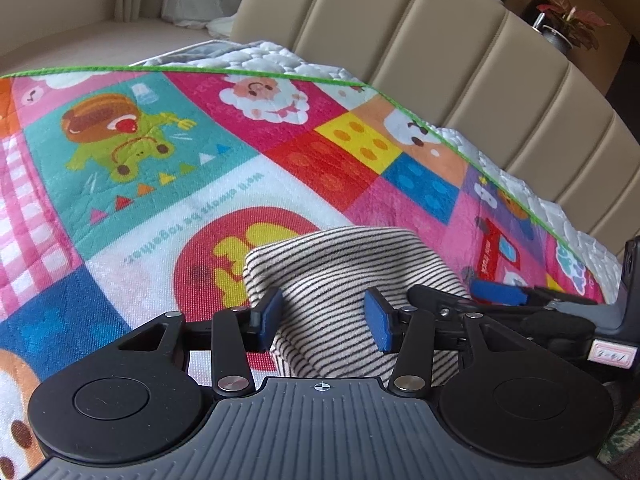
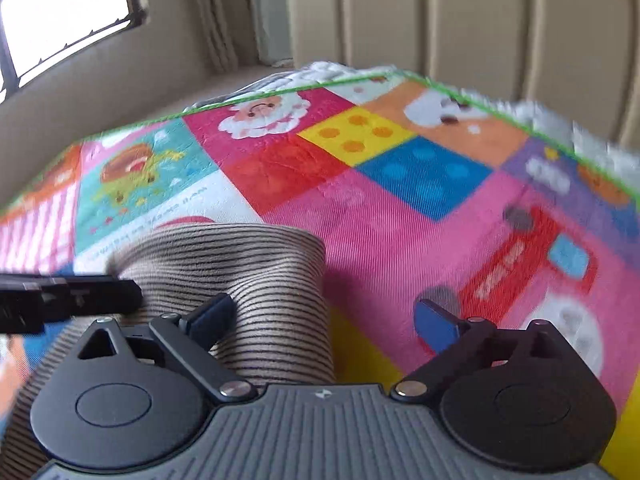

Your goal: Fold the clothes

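Left gripper (image 1: 324, 322) spread wide over the striped garment (image 1: 344, 264), pads clear of the cloth, gripping nothing. Right gripper (image 2: 326, 322) likewise parted, straddling the garment's right edge. Garment folded, lying toward the near edge of a bright cartoon-print play mat (image 1: 168, 184) with green trim. Under the mat, white quilted bedding (image 1: 516, 188); behind, a beige padded headboard (image 1: 420, 40), potted plants (image 1: 568, 20), a window (image 2: 60, 16).
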### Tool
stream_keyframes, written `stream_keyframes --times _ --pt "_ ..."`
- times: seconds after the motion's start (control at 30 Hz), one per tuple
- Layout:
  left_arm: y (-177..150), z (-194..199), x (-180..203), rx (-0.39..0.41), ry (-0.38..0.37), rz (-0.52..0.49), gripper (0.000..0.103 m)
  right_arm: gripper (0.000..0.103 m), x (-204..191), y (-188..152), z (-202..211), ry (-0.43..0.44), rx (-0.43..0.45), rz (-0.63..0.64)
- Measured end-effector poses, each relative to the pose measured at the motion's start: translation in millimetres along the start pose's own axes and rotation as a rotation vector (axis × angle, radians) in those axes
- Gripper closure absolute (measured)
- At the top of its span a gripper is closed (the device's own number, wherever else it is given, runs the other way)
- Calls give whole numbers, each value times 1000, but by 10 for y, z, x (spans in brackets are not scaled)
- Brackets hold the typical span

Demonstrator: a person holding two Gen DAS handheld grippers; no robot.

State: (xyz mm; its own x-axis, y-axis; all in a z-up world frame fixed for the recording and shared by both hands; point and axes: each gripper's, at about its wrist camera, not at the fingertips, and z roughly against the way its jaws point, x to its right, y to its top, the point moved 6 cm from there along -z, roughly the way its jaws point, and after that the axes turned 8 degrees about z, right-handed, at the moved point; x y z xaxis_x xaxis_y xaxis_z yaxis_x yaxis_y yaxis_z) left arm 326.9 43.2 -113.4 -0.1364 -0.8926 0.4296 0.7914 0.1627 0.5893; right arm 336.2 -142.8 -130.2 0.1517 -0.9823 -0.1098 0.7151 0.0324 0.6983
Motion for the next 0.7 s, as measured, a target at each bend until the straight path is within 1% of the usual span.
stream_keyframes --times 0.07,0.1,0.2,0.27,0.3,0.33,0.37,0.4,0.43,0.47,0.5,0.53,0.57,0.6,0.63,0.7 --pt "-56 115 8 8 7 35 52 6 81 -56 149 60 -8 -82" --pt "-119 205 7 -14 38 67 39 6 111 -112 249 87 -16 -111" --pt "-367 459 70 -102 70 109 29 6 147 -391 555 156 -33 -163" --pt "-541 623 224 -148 0 94 24 6 124 -621 643 223 -76 -220" --pt "-631 689 291 -160 -20 85 25 8 80 -684 658 253 -90 -240" --pt "-712 741 337 -163 -13 67 26 11 23 -716 680 277 -96 -250" --pt "-772 774 353 -155 16 37 31 14 -40 -705 719 293 -91 -243" --pt "-799 766 311 -144 62 10 39 14 -106 -665 771 303 -78 -227" --pt "-824 758 268 -133 108 -18 41 14 -173 -626 824 313 -65 -211" --pt "-826 703 163 -138 144 -6 39 14 -222 -602 852 309 -64 -192" --pt "-827 647 57 -142 181 6 38 14 -250 -605 847 282 -76 -170" --pt "-838 600 -15 -156 174 40 36 14 -266 -638 817 236 -92 -138" --pt "-849 554 -85 -169 165 75 33 14 -274 -700 762 166 -109 -86" --pt "-862 584 -68 -157 178 69 32 9 -276 -767 711 104 -112 -32" --pt "-874 617 -50 -144 190 61 31 7 -272 -803 704 80 -105 -11" --pt "-898 683 -12 -118 216 46 27 5 -263 -810 771 73 -86 -14"
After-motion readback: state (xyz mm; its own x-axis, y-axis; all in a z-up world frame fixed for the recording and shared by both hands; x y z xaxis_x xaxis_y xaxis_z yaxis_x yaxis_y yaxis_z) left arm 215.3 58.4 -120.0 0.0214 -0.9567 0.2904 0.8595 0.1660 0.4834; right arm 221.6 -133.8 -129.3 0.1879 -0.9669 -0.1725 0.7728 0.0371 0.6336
